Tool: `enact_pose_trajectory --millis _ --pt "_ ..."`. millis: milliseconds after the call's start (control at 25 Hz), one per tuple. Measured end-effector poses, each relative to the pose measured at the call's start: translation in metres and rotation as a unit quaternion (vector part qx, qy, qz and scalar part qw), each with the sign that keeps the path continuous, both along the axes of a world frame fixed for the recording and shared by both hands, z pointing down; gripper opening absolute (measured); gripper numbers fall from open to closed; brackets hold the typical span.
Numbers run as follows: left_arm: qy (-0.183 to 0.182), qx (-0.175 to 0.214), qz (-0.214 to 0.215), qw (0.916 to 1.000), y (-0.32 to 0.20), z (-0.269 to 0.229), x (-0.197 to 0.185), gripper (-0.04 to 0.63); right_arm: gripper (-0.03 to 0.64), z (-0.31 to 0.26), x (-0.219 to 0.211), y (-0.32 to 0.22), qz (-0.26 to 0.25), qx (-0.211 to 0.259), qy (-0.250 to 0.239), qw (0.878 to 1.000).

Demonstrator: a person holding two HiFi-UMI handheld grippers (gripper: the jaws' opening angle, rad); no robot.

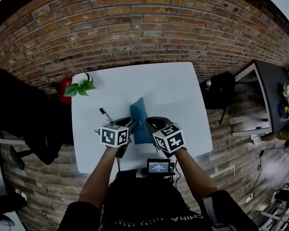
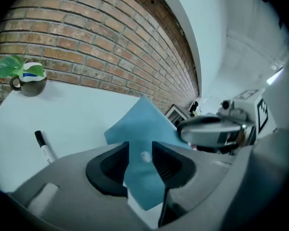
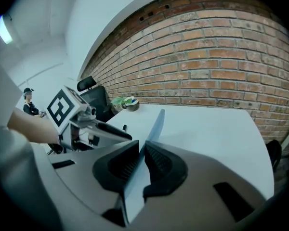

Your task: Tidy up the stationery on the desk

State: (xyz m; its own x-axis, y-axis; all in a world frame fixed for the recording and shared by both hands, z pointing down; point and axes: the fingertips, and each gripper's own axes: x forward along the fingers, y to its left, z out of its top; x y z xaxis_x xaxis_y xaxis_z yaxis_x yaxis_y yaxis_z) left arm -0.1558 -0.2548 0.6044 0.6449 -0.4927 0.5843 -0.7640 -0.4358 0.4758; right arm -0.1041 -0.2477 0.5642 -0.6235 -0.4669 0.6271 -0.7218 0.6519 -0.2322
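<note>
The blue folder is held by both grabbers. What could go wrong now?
The left gripper and right gripper both pinch the blue folder near one end; pulling apart might bend it or let it slip. Swung low, it could knock the marker lying nearby.

The blue folder (image 1: 139, 113) is a thin, smooth sheet with a matt face; whether it is paper or plastic cannot be told. The bench (image 1: 173, 90) top is white, smooth and matt. The marker (image 2: 44, 148) looks plastic, with a white barrel and a black cap. The left claw (image 2: 140, 150) and right claw (image 3: 141, 150) have matt grey plastic shells and black ribbed pads. The mug (image 2: 30, 84) is dark and glossy. The brick wall (image 1: 144, 28) is rough and matt. The floor (image 1: 231, 153) looks like worn wooden planks.
</note>
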Motion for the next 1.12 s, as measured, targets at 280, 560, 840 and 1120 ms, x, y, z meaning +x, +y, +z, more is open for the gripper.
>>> enact_pose_trajectory --millis 280,560,840,1120 --pt "0.074 0.009 -0.023 0.9970 -0.028 -0.060 0.003 0.169 0.048 -0.004 -0.013 0.004 -0.009 0.010 -0.002 1.000" --pt "0.068 -0.026 -0.004 0.9974 -0.038 -0.066 0.017 0.196 0.048 -0.011 -0.030 0.007 -0.021 0.021 -0.004 1.000" --pt "0.012 -0.052 -0.011 0.9985 -0.041 -0.047 0.009 0.199 0.048 -0.015 -0.044 0.012 -0.035 0.030 -0.007 0.999" --pt "0.015 -0.076 -0.029 0.9966 -0.036 -0.037 -0.006 0.182 0.048 -0.019 -0.060 0.015 -0.052 0.036 -0.014 0.998"
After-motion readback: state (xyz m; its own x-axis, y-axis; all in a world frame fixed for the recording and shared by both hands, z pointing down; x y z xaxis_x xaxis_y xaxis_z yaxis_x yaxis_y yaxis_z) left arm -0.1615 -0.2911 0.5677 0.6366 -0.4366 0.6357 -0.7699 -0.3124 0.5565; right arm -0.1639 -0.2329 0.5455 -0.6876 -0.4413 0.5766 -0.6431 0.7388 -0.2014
